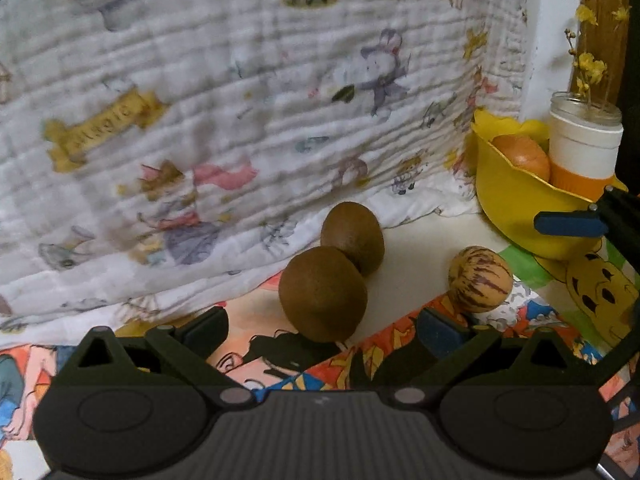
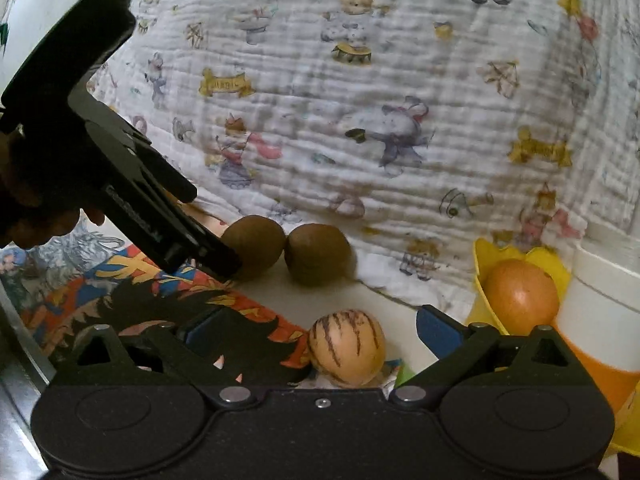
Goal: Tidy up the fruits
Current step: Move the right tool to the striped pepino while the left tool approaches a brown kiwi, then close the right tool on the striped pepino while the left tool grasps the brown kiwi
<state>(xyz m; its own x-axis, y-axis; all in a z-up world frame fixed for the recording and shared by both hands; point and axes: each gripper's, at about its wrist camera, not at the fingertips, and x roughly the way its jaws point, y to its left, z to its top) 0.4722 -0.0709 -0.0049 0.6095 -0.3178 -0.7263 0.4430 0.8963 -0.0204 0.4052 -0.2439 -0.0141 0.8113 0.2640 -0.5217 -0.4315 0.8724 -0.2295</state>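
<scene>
Two fuzzy brown kiwis [image 1: 324, 294] touch on the cartoon-printed mat [image 1: 280, 360] beside a crinkled quilted cloth [image 1: 200, 120]. The left gripper [image 1: 320, 330] gapes around the nearer kiwi; the right gripper [image 2: 320, 332] gapes around a striped smooth melon [image 2: 347, 347]. A glossy orange [image 2: 522, 296] sits in the scalloped yellow bowl [image 2: 480, 272].

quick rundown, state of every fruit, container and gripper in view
left gripper: open, empty, near kiwi between its fingers
right gripper: open, empty, striped melon between its fingers
near kiwi: on the table, touching the far kiwi
far kiwi: on the table, by the cloth
striped melon: on the table, ungripped
orange: inside the yellow bowl
yellow bowl: upright, holds only the orange
jar: upright, lidless, yellow flowers in it
</scene>
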